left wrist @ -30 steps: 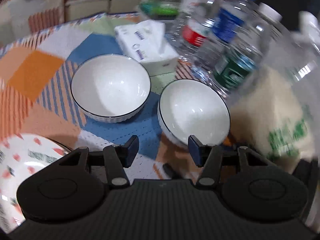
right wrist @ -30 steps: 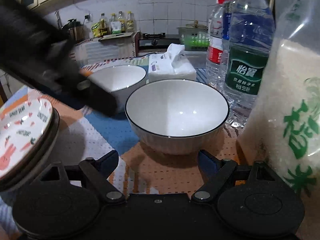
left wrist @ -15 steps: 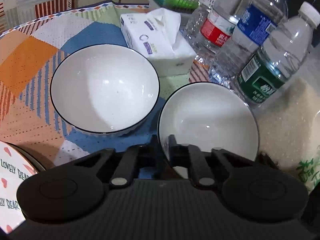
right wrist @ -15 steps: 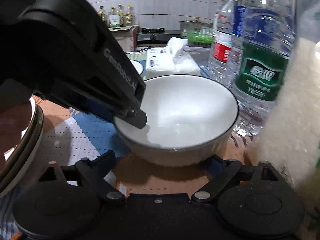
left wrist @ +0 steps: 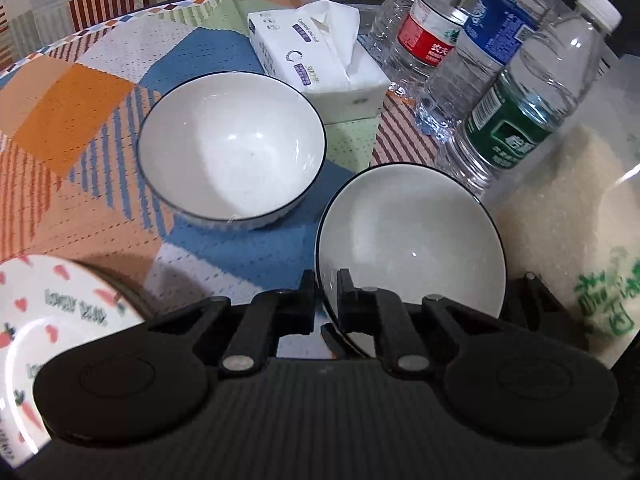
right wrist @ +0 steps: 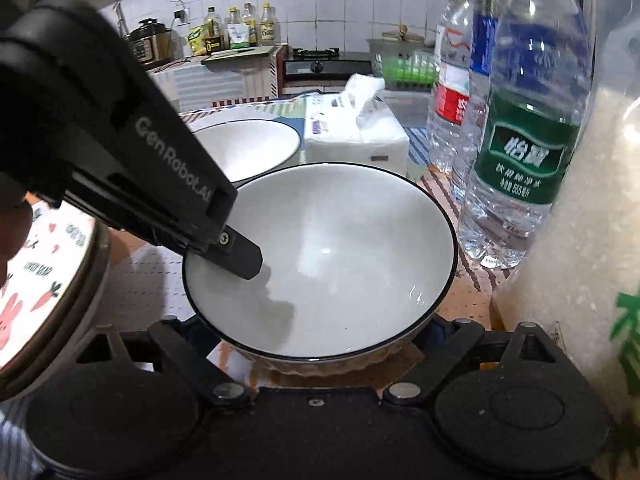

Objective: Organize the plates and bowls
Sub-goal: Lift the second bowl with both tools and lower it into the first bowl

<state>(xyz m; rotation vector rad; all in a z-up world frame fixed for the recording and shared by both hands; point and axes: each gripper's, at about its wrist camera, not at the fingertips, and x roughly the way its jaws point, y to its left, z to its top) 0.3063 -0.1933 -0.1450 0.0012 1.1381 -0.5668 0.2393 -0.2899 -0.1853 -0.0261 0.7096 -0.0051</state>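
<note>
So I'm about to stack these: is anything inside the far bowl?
The far bowl looks bare white inside, holding only glare. In the right wrist view the left gripper, shut on the near bowl, covers part of it.

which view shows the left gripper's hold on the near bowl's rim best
The left wrist view: the left gripper has one finger on each side of the near bowl rim. The right wrist view shows only its inner finger lying inside the bowl.

our left gripper (left wrist: 322, 280) went from open to clamped on the near black-rimmed white ceramic bowl (left wrist: 412, 240), now tipped off the patchwork tablecloth (left wrist: 80, 112).
</note>
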